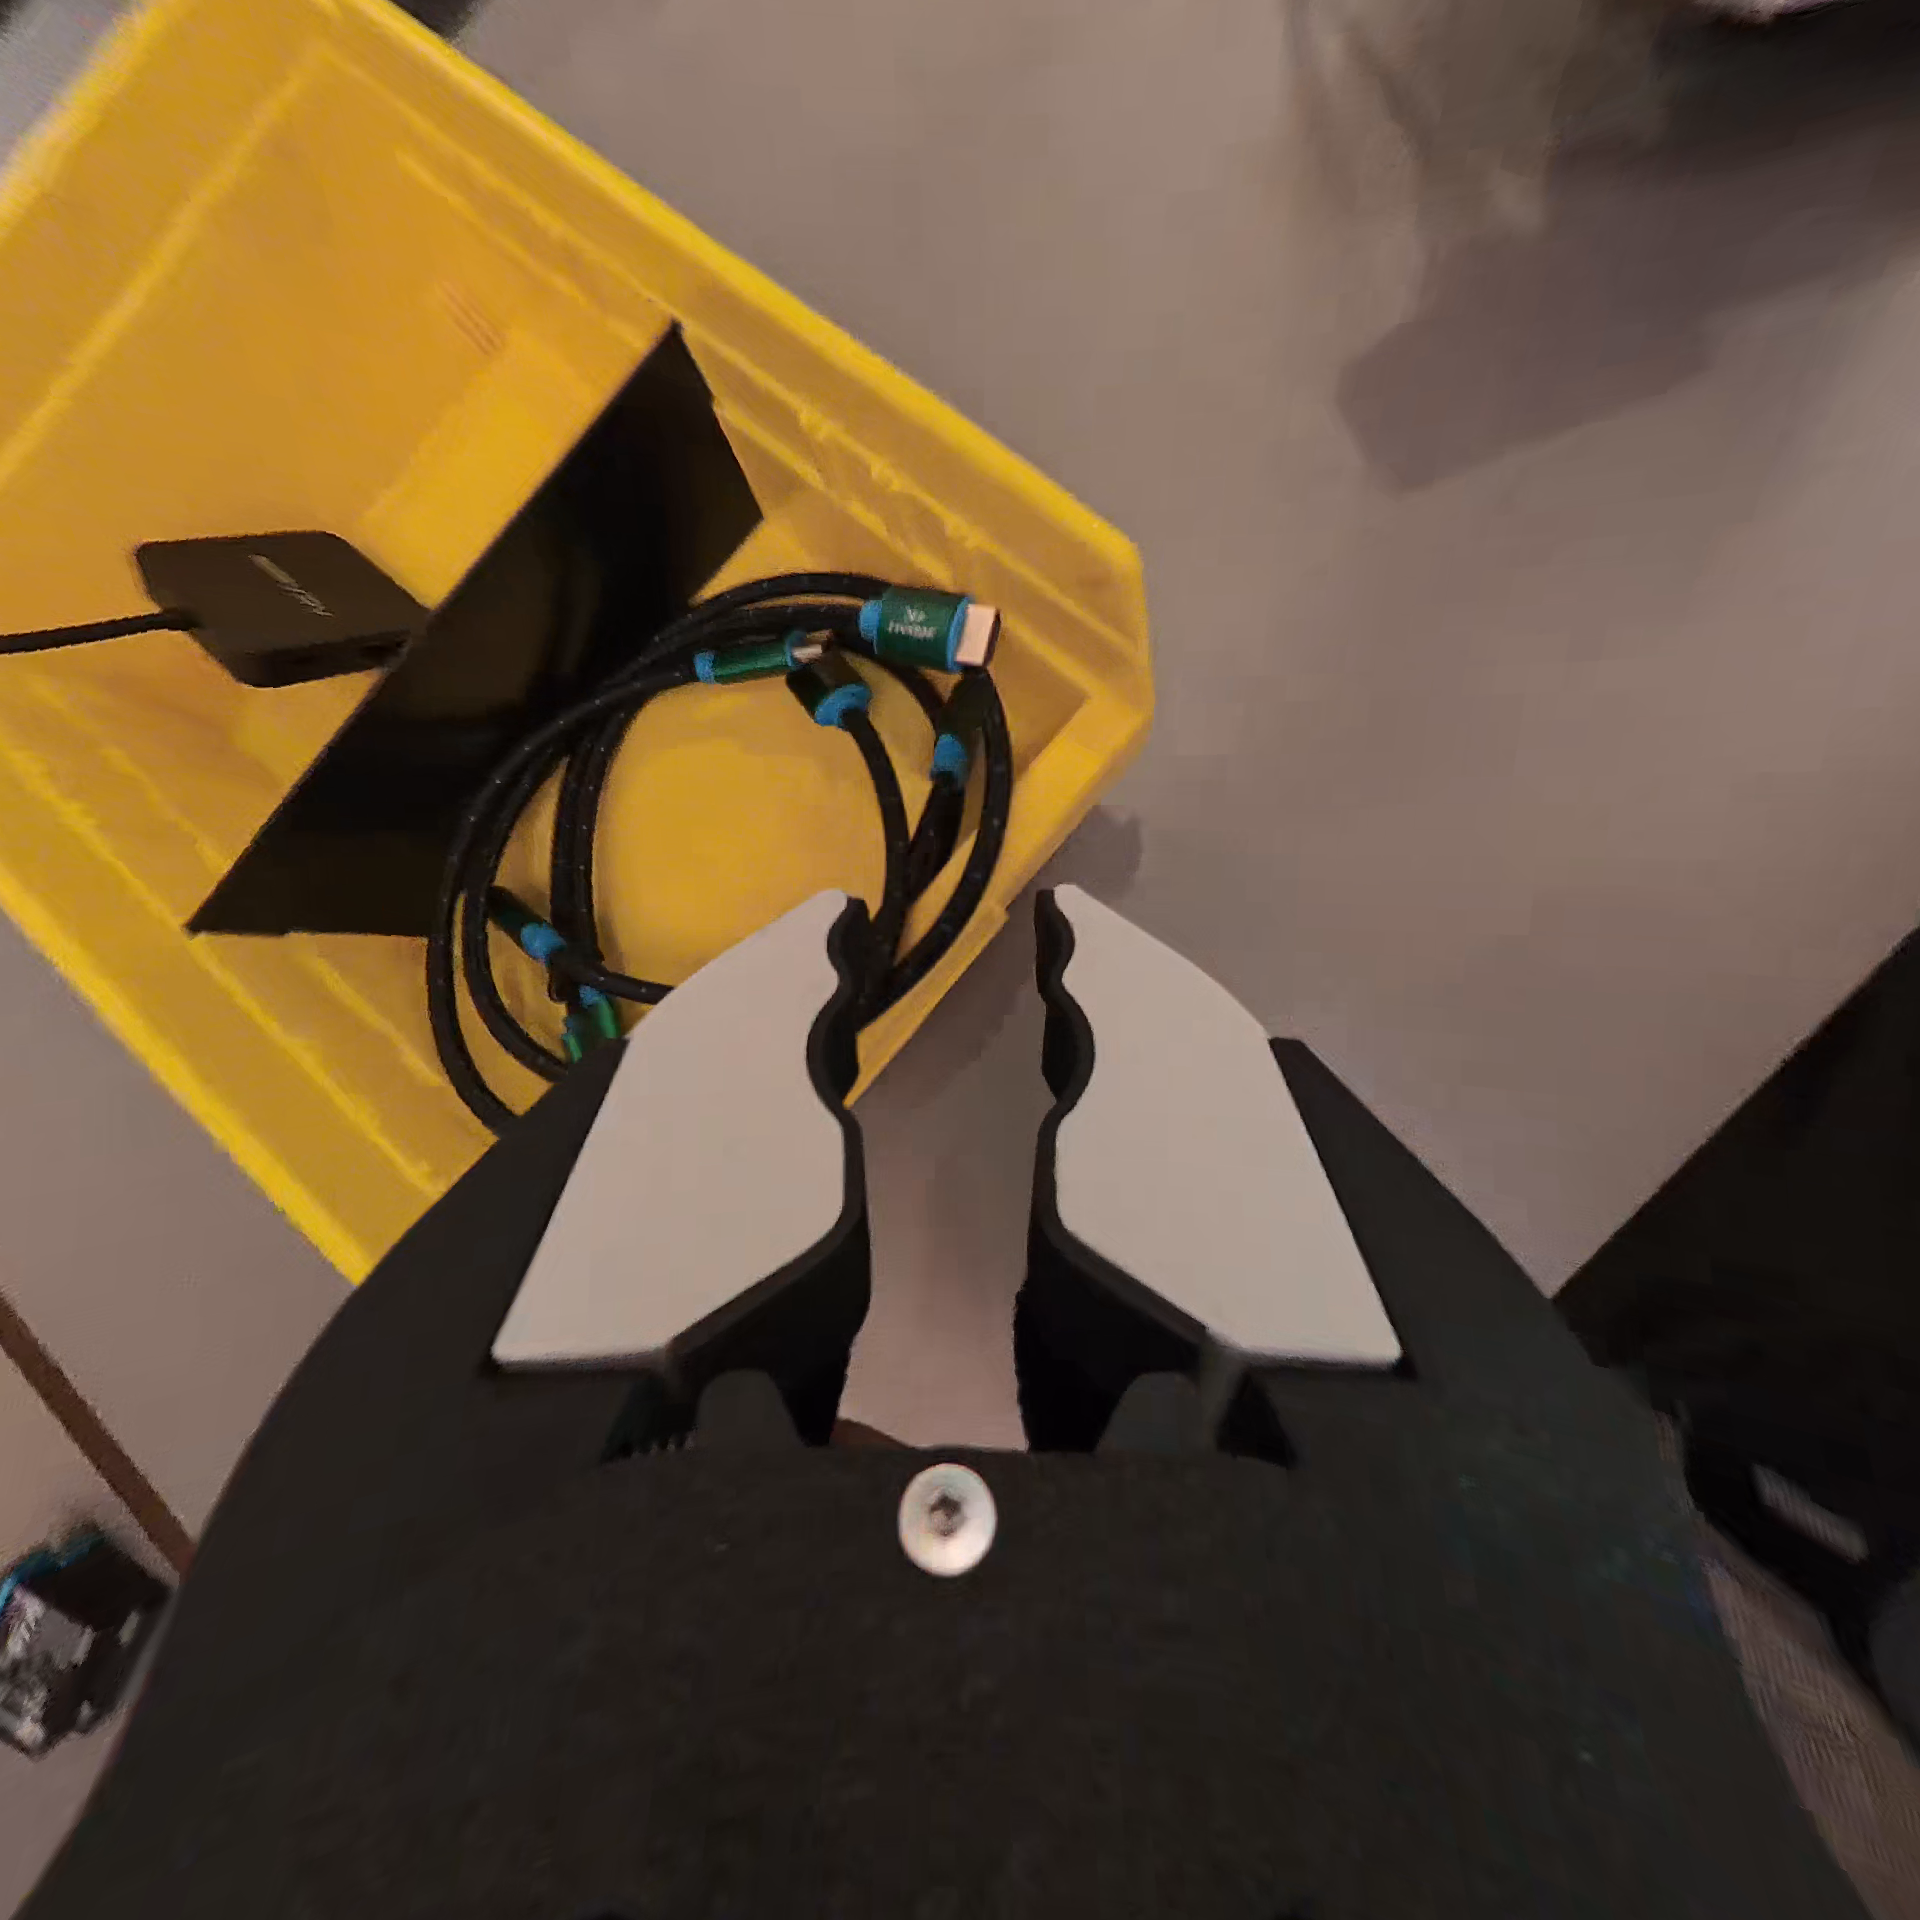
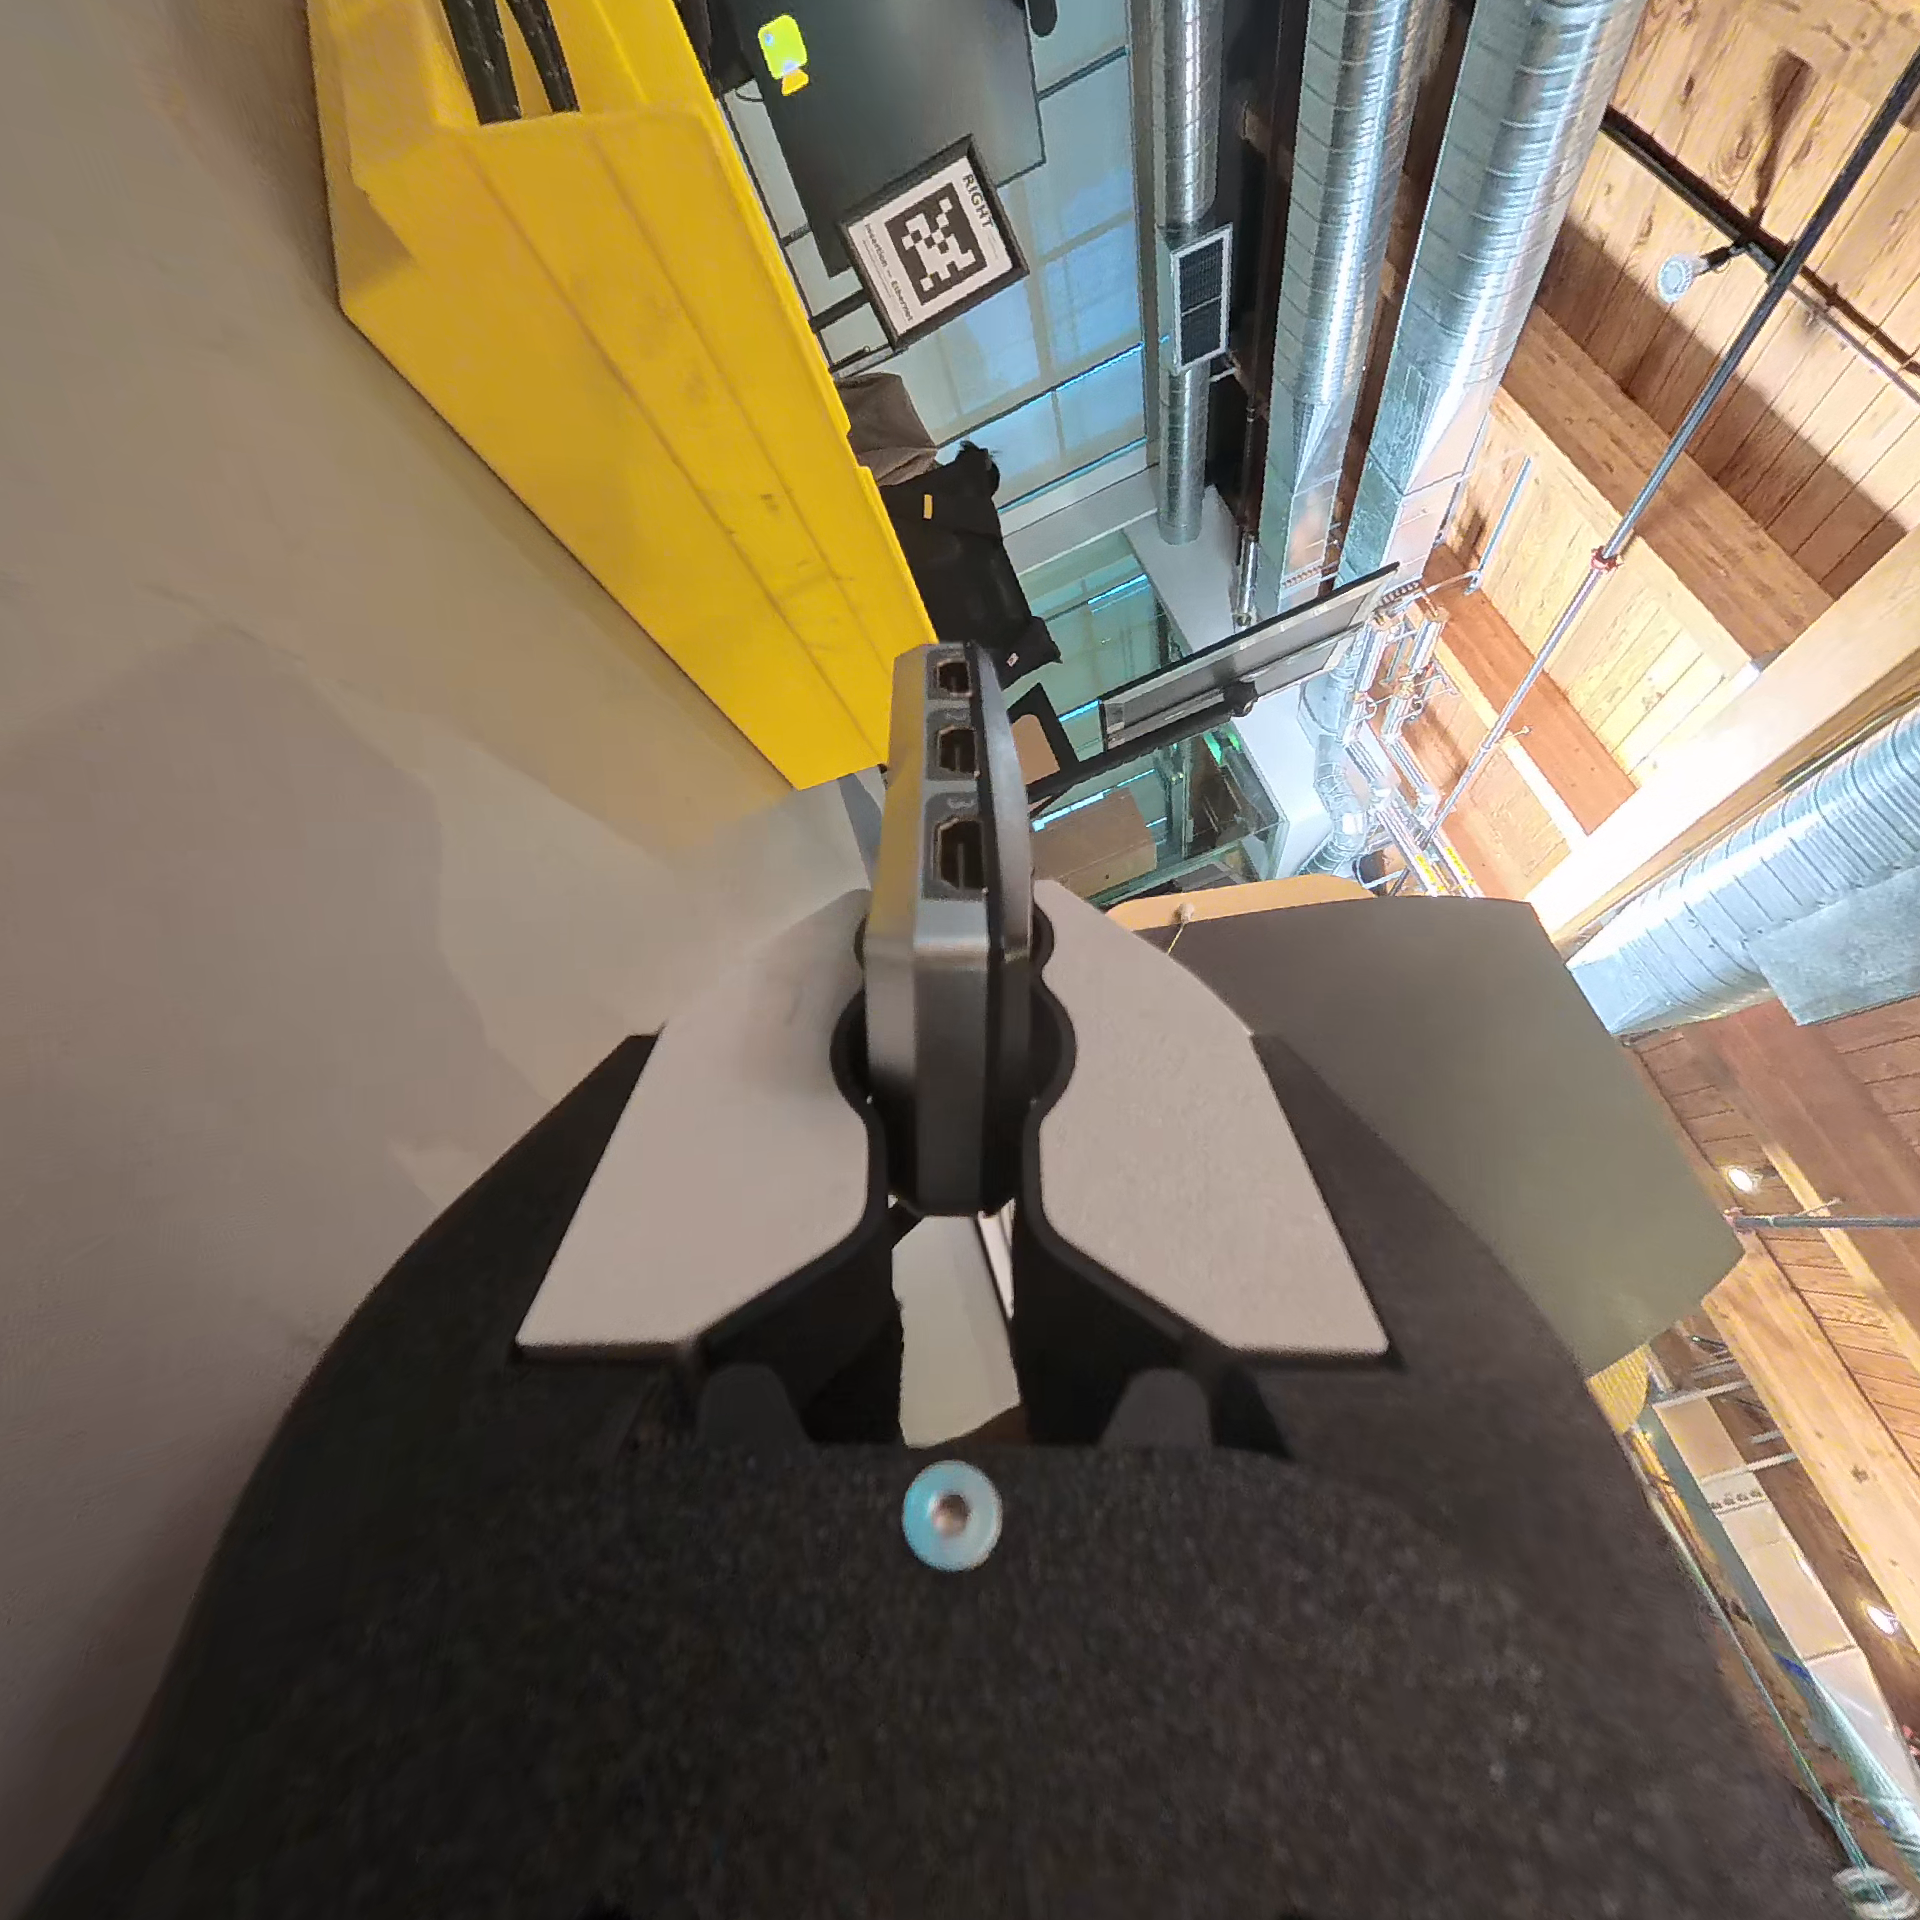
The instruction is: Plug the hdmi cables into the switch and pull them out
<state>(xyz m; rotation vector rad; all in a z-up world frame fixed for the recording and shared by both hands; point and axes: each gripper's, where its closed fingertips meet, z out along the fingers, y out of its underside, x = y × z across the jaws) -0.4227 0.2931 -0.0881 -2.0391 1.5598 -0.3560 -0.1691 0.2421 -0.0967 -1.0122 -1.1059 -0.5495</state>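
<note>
In the left wrist view, black braided HDMI cables [image 1: 727, 831] lie coiled in a yellow bin [image 1: 260, 312]. They have green and blue plugs, and one plug [image 1: 930, 629] points toward the bin's right corner. My left gripper [image 1: 945, 920] is open and empty above the bin's near rim, next to the coil. In the right wrist view, my right gripper [image 2: 951, 940] is shut on a grey and black HDMI switch [image 2: 951, 831]. It holds the switch on edge, with three ports facing the camera, just beside the bin's outer wall [image 2: 623, 416].
A black divider [image 1: 540, 675] stands in the bin, with a small black corded box [image 1: 270, 603] behind it. The bin rests on a grey table [image 1: 1351, 727]. A dark object [image 1: 1766, 1299] lies at the right and a small black-blue item [image 1: 62, 1642] at the lower left.
</note>
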